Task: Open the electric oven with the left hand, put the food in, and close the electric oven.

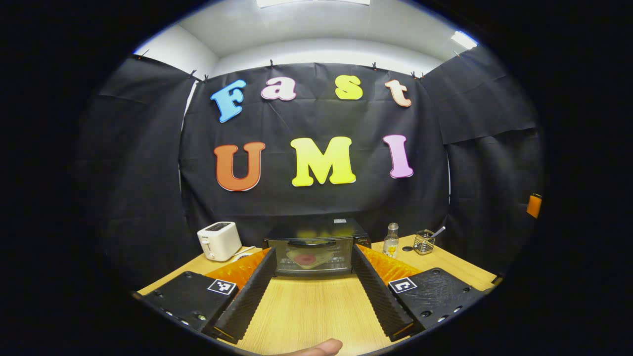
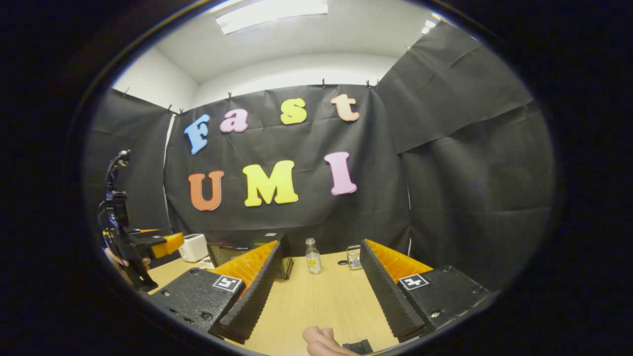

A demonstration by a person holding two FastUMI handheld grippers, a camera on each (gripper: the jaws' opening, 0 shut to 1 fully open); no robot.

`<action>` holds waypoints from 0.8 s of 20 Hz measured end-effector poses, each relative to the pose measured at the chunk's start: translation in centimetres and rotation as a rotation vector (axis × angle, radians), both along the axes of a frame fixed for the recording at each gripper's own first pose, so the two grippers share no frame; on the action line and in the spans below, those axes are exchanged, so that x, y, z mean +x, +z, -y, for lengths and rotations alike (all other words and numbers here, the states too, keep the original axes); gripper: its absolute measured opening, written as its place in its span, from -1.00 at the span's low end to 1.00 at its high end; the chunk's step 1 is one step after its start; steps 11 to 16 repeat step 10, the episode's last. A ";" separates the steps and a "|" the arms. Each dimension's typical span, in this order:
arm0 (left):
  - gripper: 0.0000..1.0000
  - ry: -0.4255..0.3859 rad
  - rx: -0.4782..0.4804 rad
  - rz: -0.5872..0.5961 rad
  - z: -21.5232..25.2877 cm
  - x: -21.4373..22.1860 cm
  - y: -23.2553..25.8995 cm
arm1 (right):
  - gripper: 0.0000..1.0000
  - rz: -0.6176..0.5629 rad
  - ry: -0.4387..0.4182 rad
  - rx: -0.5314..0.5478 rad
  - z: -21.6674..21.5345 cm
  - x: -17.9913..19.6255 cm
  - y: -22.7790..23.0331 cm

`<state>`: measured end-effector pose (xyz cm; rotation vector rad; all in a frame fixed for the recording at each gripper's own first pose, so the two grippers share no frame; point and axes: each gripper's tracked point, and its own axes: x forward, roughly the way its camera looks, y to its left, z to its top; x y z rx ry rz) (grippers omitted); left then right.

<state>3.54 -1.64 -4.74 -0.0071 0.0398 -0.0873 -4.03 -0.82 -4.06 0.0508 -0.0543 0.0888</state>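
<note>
- Table (image 1: pixel 306 311): pale wood-grain top, the largest thing in both views, carrying everything below.
- Electric oven (image 1: pixel 314 247): sat at 12 o'clock from the left gripper, at the far edge of the table against the black cloth. Door was shut; dark bar handle (image 1: pixel 312 243) ran along the door's top edge. Judged a stiff metal box, heavy enough to stay put under a pull; the glass door probably hinges at the bottom and the bar is the place to take hold.
- Food (image 1: pixel 306 258): a pale, flat shape with a red centre showed through the glass. Whether it was inside or a reflection, could not tell. Weight and softness not judged.
- Left gripper (image 1: pixel 314 291): jaws wide apart, holding nothing, aimed at the oven and well short of it.
- Right gripper (image 2: pixel 321 291): jaws wide apart, empty, pointed at the bottle; oven at about 11 o'clock.
- Toaster (image 1: pixel 219 240): white, at 10 o'clock from the left gripper, beside the oven.
- Bottle (image 1: pixel 390 241): clear, yellow label, at 1 o'clock, just beside the oven.
- Mesh holder (image 1: pixel 424 242): small, beyond the bottle, with a utensil in it.
- Writing: a small mark on the oven's control panel and a sticker on its top were too small to read.
</note>
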 end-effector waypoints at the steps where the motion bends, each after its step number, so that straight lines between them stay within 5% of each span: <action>1: 0.92 0.009 -0.005 0.020 -0.6 -1.0 0.5 | 0.90 0.001 0.001 0.001 -0.1 -0.1 0.0; 6: 0.92 -0.030 -0.024 0.038 -1.2 -5.3 1.7 | 0.90 0.028 -0.002 -0.023 0.0 -1.2 0.3; 16: 0.92 -0.018 -0.005 0.059 -1.7 -6.5 2.1 | 0.90 0.050 -0.005 -0.050 -0.3 -2.0 1.0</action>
